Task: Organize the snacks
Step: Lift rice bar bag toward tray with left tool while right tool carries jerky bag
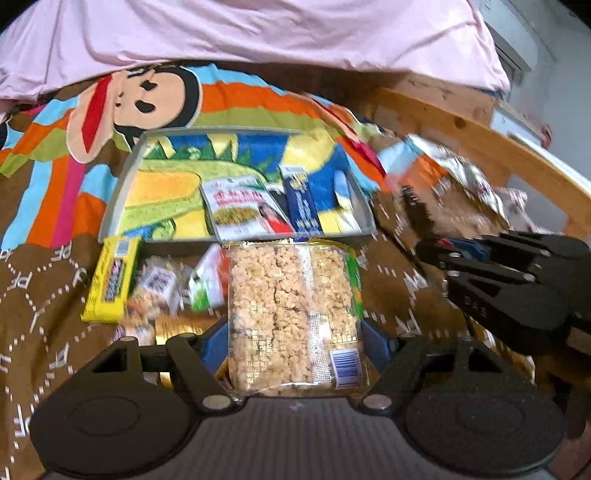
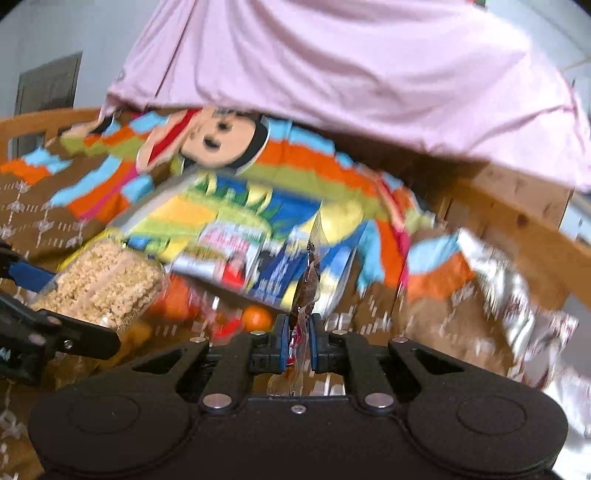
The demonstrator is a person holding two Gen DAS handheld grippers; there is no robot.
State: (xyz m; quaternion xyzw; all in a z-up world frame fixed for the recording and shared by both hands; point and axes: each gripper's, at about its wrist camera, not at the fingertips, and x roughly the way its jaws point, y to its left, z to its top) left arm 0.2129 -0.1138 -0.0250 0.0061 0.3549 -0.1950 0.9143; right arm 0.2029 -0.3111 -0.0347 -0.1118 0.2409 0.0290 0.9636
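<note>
My left gripper [image 1: 297,338] is shut on a clear pack of puffed rice cakes [image 1: 293,317], its blue pads pressing both sides; the same pack [image 2: 101,280] shows at the left of the right wrist view. Beyond it a grey tray [image 1: 114,199] with a colourful printed bottom holds a white and red snack packet [image 1: 245,208] and a blue packet [image 1: 303,203]. My right gripper [image 2: 298,341] is shut on a thin clear wrapper with dark contents [image 2: 308,280], held edge-on above the bedding. That gripper [image 1: 439,254] also appears at the right of the left wrist view.
A yellow box [image 1: 110,280] and several small wrapped snacks [image 1: 166,288] lie on the brown patterned bedspread before the tray. Silver foil packets [image 1: 461,177] lie at the right by a wooden bed rail [image 1: 480,136]. A pink sheet [image 1: 258,33] hangs behind. Orange round things [image 2: 256,317] lie below.
</note>
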